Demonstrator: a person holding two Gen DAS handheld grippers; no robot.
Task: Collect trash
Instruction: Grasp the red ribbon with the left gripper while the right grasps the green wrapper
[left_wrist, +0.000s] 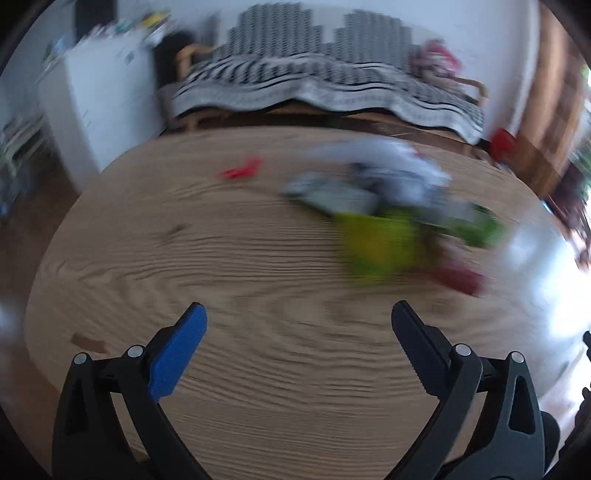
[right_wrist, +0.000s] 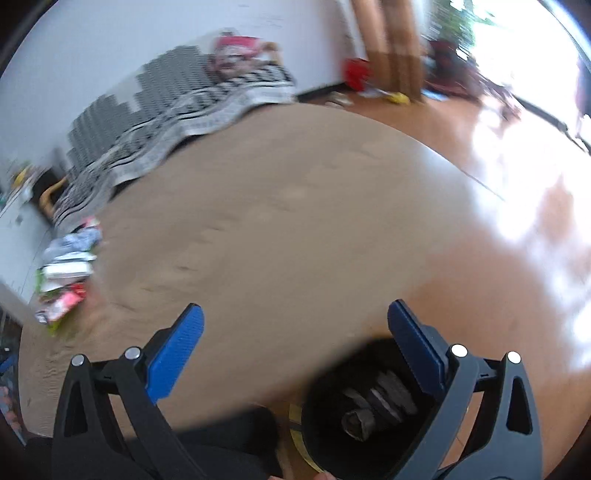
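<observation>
Left gripper (left_wrist: 298, 314): its fingers are standing wide apart and holding nothing, hovering over bare wood on the near part of the worktop (left_wrist: 229, 251). The picture is smeared, so I am judging that the hand is in motion.

Red scrap (left_wrist: 242, 170): a small red piece is lying alone toward the far edge of the worktop, well apart from the rest. It is too blurred to name.

Trash pile (left_wrist: 384, 206): a heap of wrappers is lying ahead and to the right of the left gripper: pale crumpled packaging at the back, a yellow-green packet (left_wrist: 378, 243) nearest the fingers, a dark red piece at the right. In the right wrist view the same heap is sitting at the far left edge of the worktop.

Step in hand: judging by the empty open fingers facing the heap, the left hand is reaching for the next wrapper. The yellow-green packet looks like the closest candidate.

How to do it well: it is worth slowing until the view steadies, coming in low with one finger on each side of a raised fold, and closing on a single piece. Thin film is likely to slide or drag its neighbours.

Right gripper (right_wrist: 295, 314): its fingers are also spread wide and empty, hanging over the near right edge of the worktop.

Bin (right_wrist: 328, 424): a dark container is sitting below the worktop edge under the right gripper, with crumpled pieces already inside. This looks like the drop point.
</observation>
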